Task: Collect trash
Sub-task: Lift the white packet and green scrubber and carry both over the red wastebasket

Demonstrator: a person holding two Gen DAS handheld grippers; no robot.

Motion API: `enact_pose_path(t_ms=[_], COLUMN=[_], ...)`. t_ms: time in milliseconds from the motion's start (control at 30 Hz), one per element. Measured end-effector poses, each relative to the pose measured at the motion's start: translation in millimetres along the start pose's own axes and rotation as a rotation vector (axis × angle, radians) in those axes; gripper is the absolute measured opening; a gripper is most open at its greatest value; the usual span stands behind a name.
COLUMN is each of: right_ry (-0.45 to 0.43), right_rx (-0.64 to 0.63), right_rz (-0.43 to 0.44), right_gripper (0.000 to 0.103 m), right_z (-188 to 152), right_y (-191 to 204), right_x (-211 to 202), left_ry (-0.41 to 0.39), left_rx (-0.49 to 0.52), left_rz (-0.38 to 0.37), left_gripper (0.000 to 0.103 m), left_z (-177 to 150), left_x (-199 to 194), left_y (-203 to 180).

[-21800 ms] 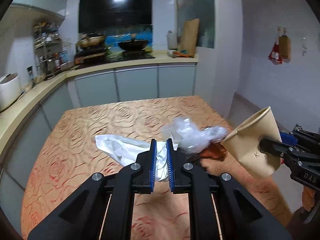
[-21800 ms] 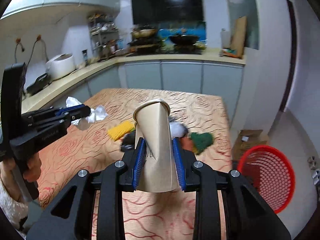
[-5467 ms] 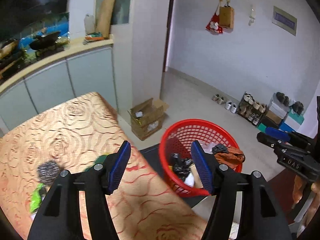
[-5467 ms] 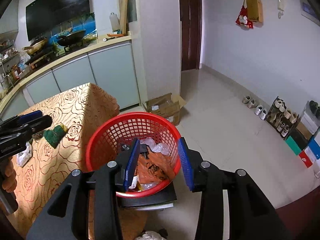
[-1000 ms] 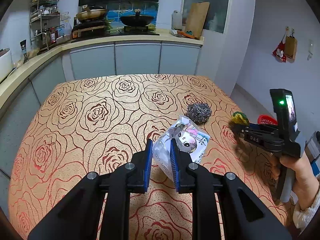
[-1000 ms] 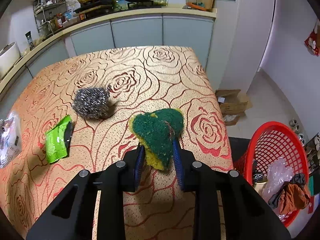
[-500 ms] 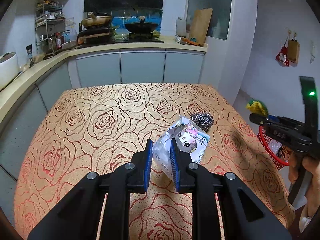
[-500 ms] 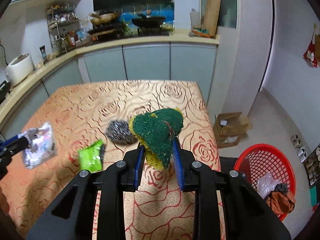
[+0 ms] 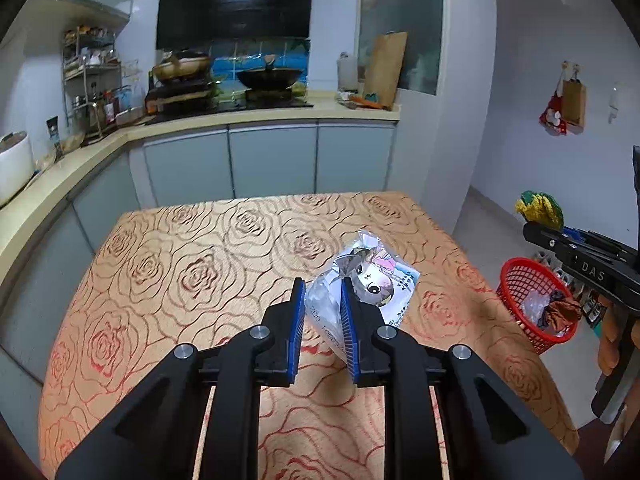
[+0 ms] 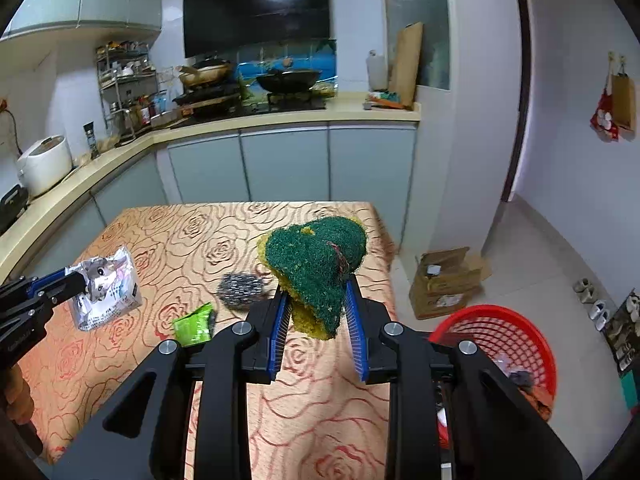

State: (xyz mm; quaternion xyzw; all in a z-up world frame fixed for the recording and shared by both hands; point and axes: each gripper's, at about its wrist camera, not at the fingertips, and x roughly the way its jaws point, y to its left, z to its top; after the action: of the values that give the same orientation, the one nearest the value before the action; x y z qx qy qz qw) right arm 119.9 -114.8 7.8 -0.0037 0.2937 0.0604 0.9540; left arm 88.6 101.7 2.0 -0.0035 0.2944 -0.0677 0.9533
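Kitchen cabinets back a rose-patterned desk. Left gripper: jaws clamped on a printed snack wrapper, held above the desk. Green packet and steel scourer lie on the desk; right gripper: jaws clamped on a green-yellow sponge, red basket on the floor at right.

Even indoor light – glare on the range hood, edges bent and darkened.

A crinkled clear wrapper with a cartoon face and a folded green-and-yellow sponge hang above the table. A green packet and steel scourer lie on it.
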Motion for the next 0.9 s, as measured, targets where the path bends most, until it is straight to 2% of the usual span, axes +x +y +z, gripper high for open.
enact_pose_path(t_ms=[467, 900], right_ry=[-0.039, -0.013], right_rx=[0.075, 0.172], right_rz=[-0.154, -0.308], right_gripper=[0.027, 0.027], right_z=[-11, -43], right_y=[-75, -155], right_x=[-39, -60], left_ry=[-0.061, -0.045], left_rx=[0.090, 0.180], left_rz=[-0.123, -0.297], left_gripper=[0.017, 0.017], left_z=[28, 42], left_x=[6, 36], left_y=[-73, -171])
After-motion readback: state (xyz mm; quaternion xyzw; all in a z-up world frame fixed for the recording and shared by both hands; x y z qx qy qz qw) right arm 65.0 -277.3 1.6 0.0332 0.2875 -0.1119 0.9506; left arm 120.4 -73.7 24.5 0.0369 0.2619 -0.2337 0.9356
